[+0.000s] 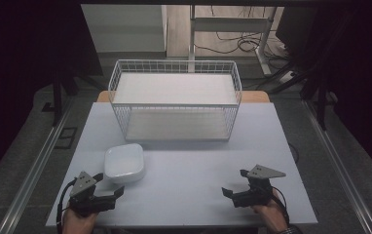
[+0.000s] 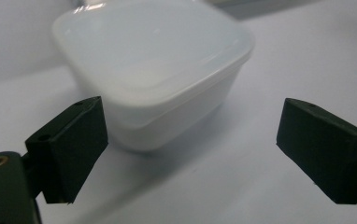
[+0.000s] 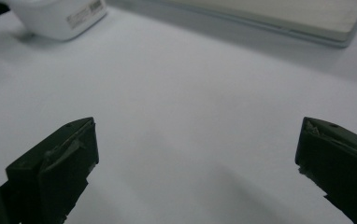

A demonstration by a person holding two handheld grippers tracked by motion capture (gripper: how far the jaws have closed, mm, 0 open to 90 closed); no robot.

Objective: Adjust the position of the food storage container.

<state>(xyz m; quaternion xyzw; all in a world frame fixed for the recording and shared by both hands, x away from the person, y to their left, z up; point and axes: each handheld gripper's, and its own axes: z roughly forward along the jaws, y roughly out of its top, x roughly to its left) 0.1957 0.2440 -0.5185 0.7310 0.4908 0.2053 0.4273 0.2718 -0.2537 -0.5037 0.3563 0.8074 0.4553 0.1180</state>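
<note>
From the high view, a white lidded plastic container (image 1: 124,163) sits on the pale bench (image 1: 194,195), in front of a white wire basket rack (image 1: 175,100) at the far side; the left gripper (image 1: 115,189) lies just beside the container's near corner, jaws spread and empty, pointed toward it; the right gripper (image 1: 232,191) rests well apart on the right of the bench, also wide open and holding nothing.

In the left gripper view, the container (image 2: 158,79) stands close ahead and a little to the left of centre between the two black jaws, one corner turned toward the camera; neither jaw touches it; the lid looks seated all round, as far as I can tell.

In the right gripper view, the jaws stand at full spread over bare bench (image 3: 190,107); the container (image 3: 60,16) shows far off at the upper left, with the rack's base (image 3: 279,18) across the top.

The step in hand looks like reaching for the container with the left gripper; to do it well, I would square the jaws to two flat opposite walls rather than the corner, slide in low beneath the lid's rim, and close gently, since thin plastic may flex or skid on the smooth bench.
</note>
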